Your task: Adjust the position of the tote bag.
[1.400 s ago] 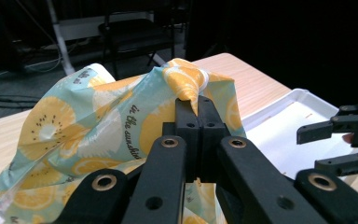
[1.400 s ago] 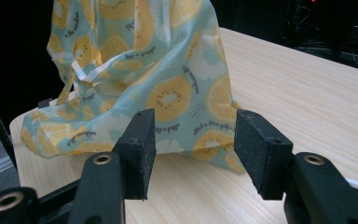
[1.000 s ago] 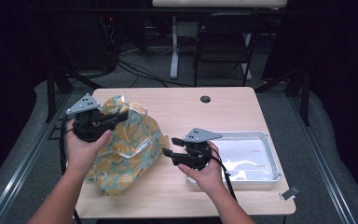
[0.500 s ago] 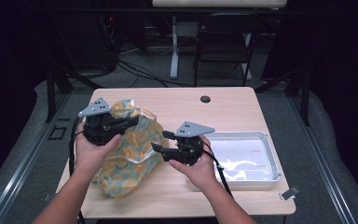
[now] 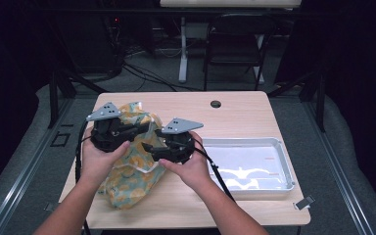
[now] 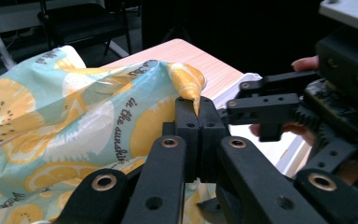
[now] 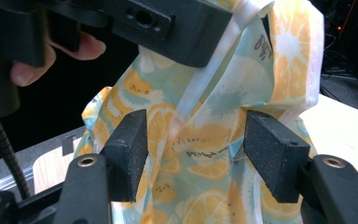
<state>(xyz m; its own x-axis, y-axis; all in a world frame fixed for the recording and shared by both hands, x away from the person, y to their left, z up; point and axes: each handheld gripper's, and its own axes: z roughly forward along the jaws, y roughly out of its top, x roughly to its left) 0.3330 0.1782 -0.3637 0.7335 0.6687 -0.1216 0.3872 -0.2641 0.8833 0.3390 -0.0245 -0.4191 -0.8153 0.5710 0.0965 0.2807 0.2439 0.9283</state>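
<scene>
A plastic bag [image 5: 127, 178] printed with orange slices on pale blue lies on the left part of the wooden table [image 5: 254, 112]. My left gripper [image 5: 144, 128] is shut on the bag's upper edge [image 6: 186, 81] and holds it lifted off the table. In the left gripper view its jaws [image 6: 196, 116] meet with the thin film pinched between them. My right gripper [image 5: 148, 148] hovers just right of it. Its jaws have just been opening and now stand wide, and the hanging bag [image 7: 284, 56] lies between the pads [image 7: 270, 158] without being pressed.
A shallow white tray [image 5: 280, 143] sits on the right part of the table, close behind my right hand. A round cable hole [image 5: 216, 104] is near the far edge. A dark chair [image 5: 235, 39] and a desk leg stand beyond the table.
My right gripper has moved left and up from beside the tray to the bag's lifted edge. The left gripper has kept its grip and barely shifted, while the bag has bunched up under it.
</scene>
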